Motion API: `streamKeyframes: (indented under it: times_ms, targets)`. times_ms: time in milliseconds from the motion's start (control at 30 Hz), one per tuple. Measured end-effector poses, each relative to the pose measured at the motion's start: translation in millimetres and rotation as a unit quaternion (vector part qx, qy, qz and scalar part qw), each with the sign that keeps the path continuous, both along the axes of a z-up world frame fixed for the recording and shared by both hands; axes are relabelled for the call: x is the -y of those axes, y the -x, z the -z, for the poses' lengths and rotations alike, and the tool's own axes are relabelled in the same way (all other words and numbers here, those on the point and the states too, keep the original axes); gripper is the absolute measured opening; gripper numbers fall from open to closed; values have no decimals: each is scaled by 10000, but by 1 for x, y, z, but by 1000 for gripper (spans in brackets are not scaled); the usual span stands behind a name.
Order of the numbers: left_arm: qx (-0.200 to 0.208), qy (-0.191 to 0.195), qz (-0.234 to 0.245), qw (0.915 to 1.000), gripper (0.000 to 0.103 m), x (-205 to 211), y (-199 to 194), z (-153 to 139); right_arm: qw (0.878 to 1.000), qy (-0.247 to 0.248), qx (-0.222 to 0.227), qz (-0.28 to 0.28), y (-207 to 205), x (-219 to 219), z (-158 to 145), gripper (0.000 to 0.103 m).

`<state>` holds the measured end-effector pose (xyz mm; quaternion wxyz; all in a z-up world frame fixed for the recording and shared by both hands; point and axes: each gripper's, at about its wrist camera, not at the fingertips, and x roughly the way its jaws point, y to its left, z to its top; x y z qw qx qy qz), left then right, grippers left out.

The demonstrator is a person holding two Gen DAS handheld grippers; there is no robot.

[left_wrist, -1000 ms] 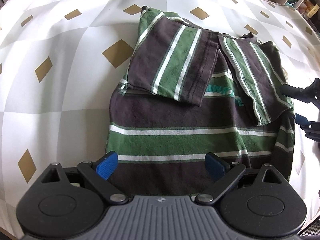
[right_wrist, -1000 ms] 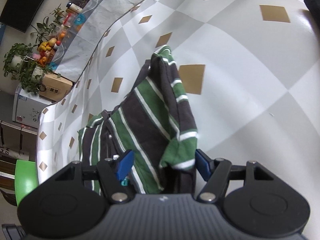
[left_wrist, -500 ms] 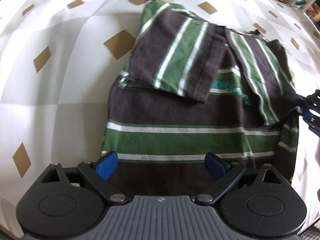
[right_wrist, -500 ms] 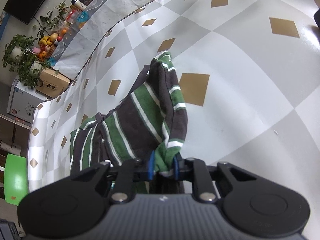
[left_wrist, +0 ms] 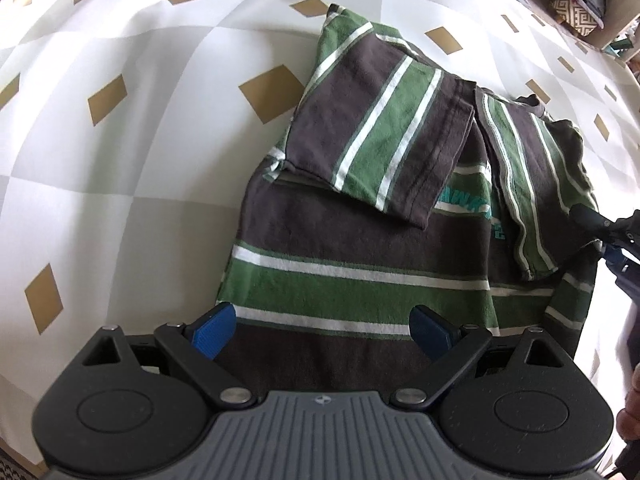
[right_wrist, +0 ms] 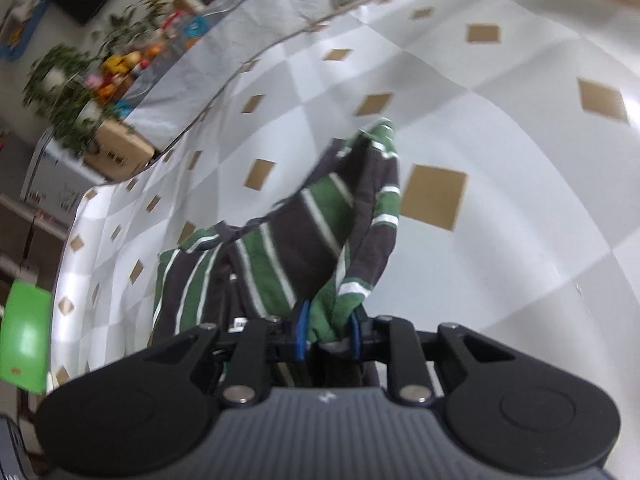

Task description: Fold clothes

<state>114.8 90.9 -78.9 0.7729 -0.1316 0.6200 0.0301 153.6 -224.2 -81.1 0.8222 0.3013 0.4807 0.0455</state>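
Shirt [left_wrist: 360, 248] first: a dark brown T-shirt with green and white stripes lies on the table [left_wrist: 132, 184], which is covered in a white and grey checked cloth with gold diamonds. Its long axis runs from the left gripper [left_wrist: 322, 326] away toward the far edge of the table, hem end nearest that gripper and shoulders farthest off. The body stripes run crosswise. One sleeve [left_wrist: 380, 132] is folded in over the chest, so its stripes run slanting, nearly lengthwise. The other sleeve [left_wrist: 532, 184] is folded in beside it, and a bit of teal lettering [left_wrist: 468, 208] peeks out between the two.

The left gripper hangs over the hem with its blue pads [left_wrist: 212, 326] wide apart, pointing steeply down, nothing pinched between them; I can't tell if they touch the fabric.

The right gripper [right_wrist: 327, 336] is over at the shirt's side edge. Its jaws stand close together and are easing apart slightly, yet a bunch of green and brown fabric sits pressed between its blue pads [right_wrist: 303, 332]. From that pinch the side of the shirt rises off the table in a raised fold. The right wrist view is blurred. Beyond the table, plants [right_wrist: 64, 92] stand by the wall.
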Motion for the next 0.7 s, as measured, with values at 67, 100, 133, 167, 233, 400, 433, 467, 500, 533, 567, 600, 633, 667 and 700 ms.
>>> streamKeyframes:
  times_ms: [67,100,133,167,233,400,433,467,500,533,567,600,633,667,700]
  targets:
    - [-17,33,1,10000,93,0,0,0,9998,-128,-62,114,0,4,5,26]
    - [-20,39,3,10000,93,1,0,0,9997,-177,-92,167,0,6,7,32]
    - [-19,38,3,10000,93,1,0,0,9995,-208,-120,208,0,7,10,33]
    - [-18,36,1,10000,93,1,-1,0,9993,-242,-148,239,-1,7,12,35]
    - [-18,39,-6,10000,93,0,-1,1,9989,-323,-155,311,-1,9,16,38]
    - [-34,37,-44,10000,93,-1,-2,2,9988,-359,-38,343,-5,8,18,45]
    - [-33,36,-52,10000,93,-1,-3,2,9987,-363,-18,356,-5,8,19,45]
    - [-32,35,-58,10000,93,-1,-3,3,9988,-356,-4,350,-6,7,19,45]
    - [-33,33,-65,10000,93,-2,-4,3,9989,-335,5,322,-7,6,18,44]
    - [-31,30,-77,10000,93,-2,-4,3,9991,-314,14,295,-8,4,18,44]
    - [-29,31,-91,9999,93,-2,-4,3,9993,-268,21,259,-9,3,17,36]
    - [-31,30,-102,9999,93,-3,-5,3,9996,-189,25,214,-10,0,17,25]
    - [-33,30,-112,9999,93,-3,-5,3,9998,-111,28,169,-10,-2,16,21]
    - [-35,29,-122,9999,93,-3,-5,3,9999,-54,37,139,-11,-4,15,19]
    - [-37,32,-136,9999,93,-3,-4,4,9999,-26,52,128,-11,-6,13,17]
